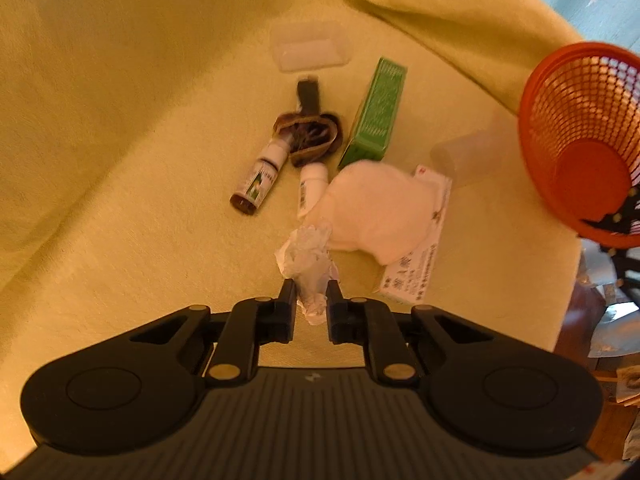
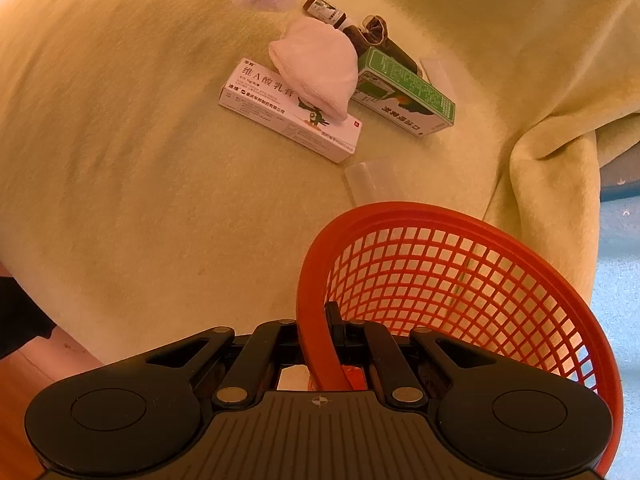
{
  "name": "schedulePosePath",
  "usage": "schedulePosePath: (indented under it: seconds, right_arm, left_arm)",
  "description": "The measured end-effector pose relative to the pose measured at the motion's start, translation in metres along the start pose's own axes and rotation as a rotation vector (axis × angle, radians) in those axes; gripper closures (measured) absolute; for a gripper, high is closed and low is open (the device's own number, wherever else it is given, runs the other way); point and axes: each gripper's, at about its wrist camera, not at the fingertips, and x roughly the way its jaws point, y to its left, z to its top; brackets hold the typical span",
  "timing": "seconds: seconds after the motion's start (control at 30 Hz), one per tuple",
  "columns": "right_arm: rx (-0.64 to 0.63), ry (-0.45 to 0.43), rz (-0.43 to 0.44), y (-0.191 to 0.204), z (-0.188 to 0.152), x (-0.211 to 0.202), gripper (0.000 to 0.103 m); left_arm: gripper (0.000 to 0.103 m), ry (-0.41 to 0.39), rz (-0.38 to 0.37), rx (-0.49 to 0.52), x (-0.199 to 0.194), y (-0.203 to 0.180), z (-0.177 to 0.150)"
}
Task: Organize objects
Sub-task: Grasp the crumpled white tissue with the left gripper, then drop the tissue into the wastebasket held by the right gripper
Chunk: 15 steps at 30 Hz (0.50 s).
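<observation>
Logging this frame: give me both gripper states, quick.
Left gripper: closed on the crumpled tissue.
Right gripper: closed on the red basket rim.

A pale yellow fleecy blanket (image 2: 120,160) covers the surface. On it lie a green box (image 1: 378,112) with fine white print, a white box (image 2: 288,110) with dark characters and a small red mark, a plain pinkish-white cloth (image 2: 316,68), a dark brown bottle (image 1: 258,180) with a white and green label, and a crumpled white wrapper (image 1: 310,258). The mesh basket (image 2: 460,264) is orange-red, latticed all over. Both grippers are black.
</observation>
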Motion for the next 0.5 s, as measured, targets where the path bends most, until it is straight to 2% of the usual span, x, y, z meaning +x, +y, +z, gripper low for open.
schedulePosePath:
  seconds: [0.2,0.5]
  right_arm:
    - [0.001,-0.003,-0.002,0.002,0.0,-0.001,0.102]
    - [0.009,-0.007,0.002,0.004,-0.004,-0.004,0.103]
  left_arm:
    - [0.092,-0.067,-0.081,0.048,-0.032,-0.023,0.028]
    - [0.092,-0.127,-0.294,0.247,-0.041,-0.098,0.087]
